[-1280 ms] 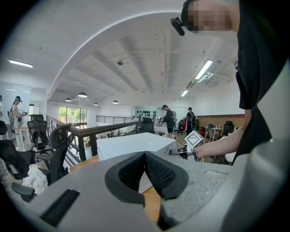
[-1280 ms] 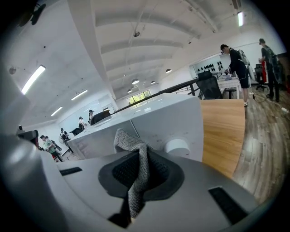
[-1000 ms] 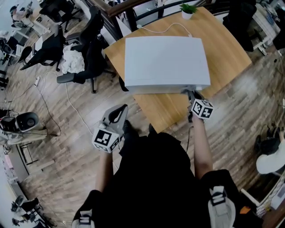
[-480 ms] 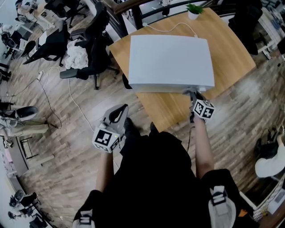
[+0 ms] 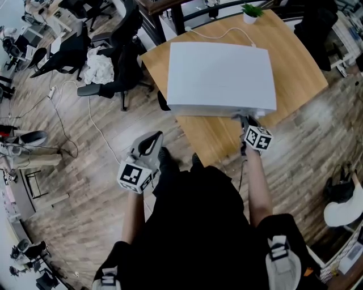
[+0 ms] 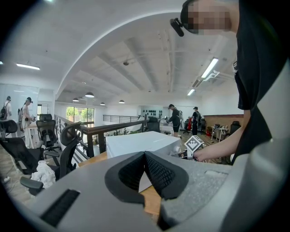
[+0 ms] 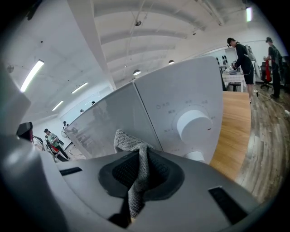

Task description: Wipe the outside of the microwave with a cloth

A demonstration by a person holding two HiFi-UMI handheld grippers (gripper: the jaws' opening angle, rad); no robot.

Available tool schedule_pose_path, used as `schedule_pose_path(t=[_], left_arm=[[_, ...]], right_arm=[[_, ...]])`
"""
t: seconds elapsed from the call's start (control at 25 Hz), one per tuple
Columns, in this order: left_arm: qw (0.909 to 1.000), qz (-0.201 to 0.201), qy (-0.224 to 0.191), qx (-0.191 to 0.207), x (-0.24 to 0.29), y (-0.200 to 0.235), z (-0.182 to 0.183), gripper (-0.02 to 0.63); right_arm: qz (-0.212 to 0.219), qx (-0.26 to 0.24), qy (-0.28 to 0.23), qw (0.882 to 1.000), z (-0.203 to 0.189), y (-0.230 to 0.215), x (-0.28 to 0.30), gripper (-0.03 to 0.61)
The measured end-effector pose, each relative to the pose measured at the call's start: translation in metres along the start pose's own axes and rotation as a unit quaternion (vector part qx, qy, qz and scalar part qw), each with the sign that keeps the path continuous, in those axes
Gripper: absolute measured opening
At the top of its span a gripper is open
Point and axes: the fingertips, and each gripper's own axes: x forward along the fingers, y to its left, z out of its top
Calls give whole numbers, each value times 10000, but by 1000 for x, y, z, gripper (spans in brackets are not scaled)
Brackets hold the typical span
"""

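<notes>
right gripper (image 7: 138,171) pinching a gray cloth (image 7: 130,144) tight, holding it by the white microwave (image 7: 181,104) front, left gripper (image 6: 145,157) pressing shut on nothing, hanging over the floor (image 5: 91,192)

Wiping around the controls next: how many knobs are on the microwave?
2: a large knob on the control panel, a second knob just below it, partly hidden; more could be hidden lower.

A light wooden counter (image 5: 215,141) with rounded corners stands on a wood-plank floor (image 5: 85,187). A white microwave (image 5: 221,76) sits directly on it and covers most of the top. Bare wood shows in front, to the right and along the far edge. A small potted plant (image 5: 251,12) stands near the far corner. A thin white cable (image 5: 249,42) lies on the wood behind the microwave.
</notes>
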Motion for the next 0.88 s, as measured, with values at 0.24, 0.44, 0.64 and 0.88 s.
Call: schedule_pose_path(t=[0.24,0.44,0.64,0.88], left_arm=[[10000,60,4,-31,-8,12,-7,2],[9999,89,21,-62,-14,17,-9,2],[9998,152,5,-99,-18,24,-13,2],[9996,246,8,-162,-27,36,-15,2]], right_arm=[[153,-42,169,9997,-13,20,16,15],[296,-71,242,9992,-17,41,23,15],[463,-144,364,9982,-25,60,34,15],[658,-187,490,9965,-33,88,46,16]])
